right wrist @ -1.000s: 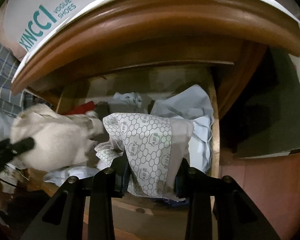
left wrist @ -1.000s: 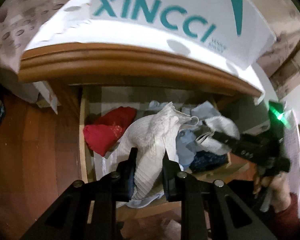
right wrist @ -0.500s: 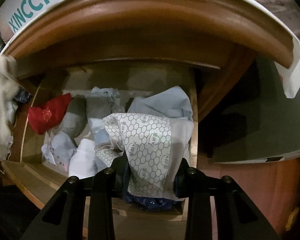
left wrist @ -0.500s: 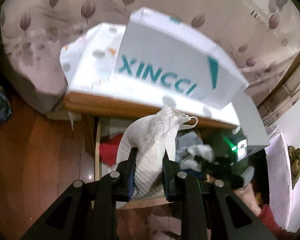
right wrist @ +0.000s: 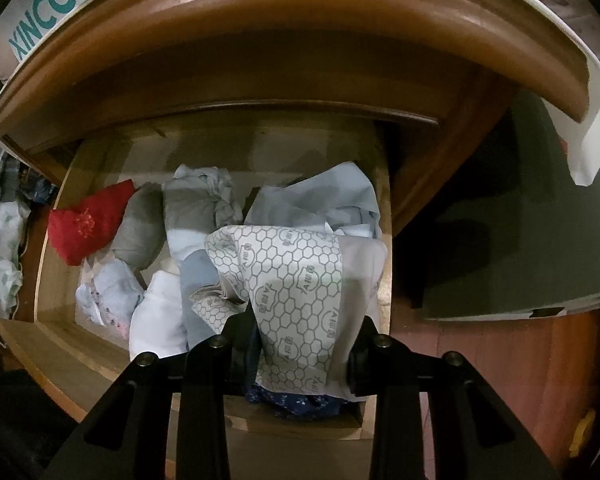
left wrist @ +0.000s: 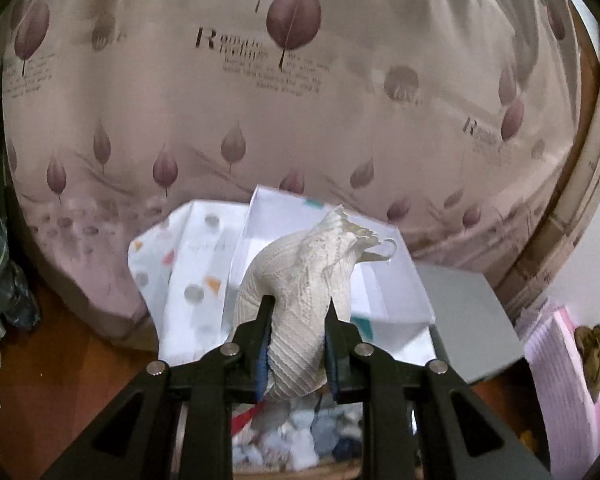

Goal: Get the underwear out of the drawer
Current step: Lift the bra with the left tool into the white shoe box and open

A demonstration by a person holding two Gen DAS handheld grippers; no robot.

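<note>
My left gripper [left wrist: 298, 312] is shut on a cream knitted underwear piece [left wrist: 304, 280] and holds it high above the drawer, level with the nightstand top. My right gripper [right wrist: 300, 328] is shut on a white underwear piece with a grey honeycomb print [right wrist: 296, 280], held just above the right side of the open wooden drawer [right wrist: 52, 288]. The drawer holds several folded garments, among them a red one [right wrist: 86, 226] and grey ones [right wrist: 192, 204]. A strip of the drawer's contents shows at the bottom of the left wrist view [left wrist: 300, 440].
A white XINCCI shoe box [left wrist: 332, 280] and a dotted white paper [left wrist: 188, 272] lie on the nightstand top [right wrist: 260, 8]. A leaf-print curtain [left wrist: 260, 100] hangs behind. A grey box [left wrist: 468, 320] stands at the right. The floor is red-brown wood [right wrist: 500, 360].
My left gripper has lifted the cream piece out of the drawer and up above the nightstand. My right gripper has raised the honeycomb piece slightly and keeps its hold.
</note>
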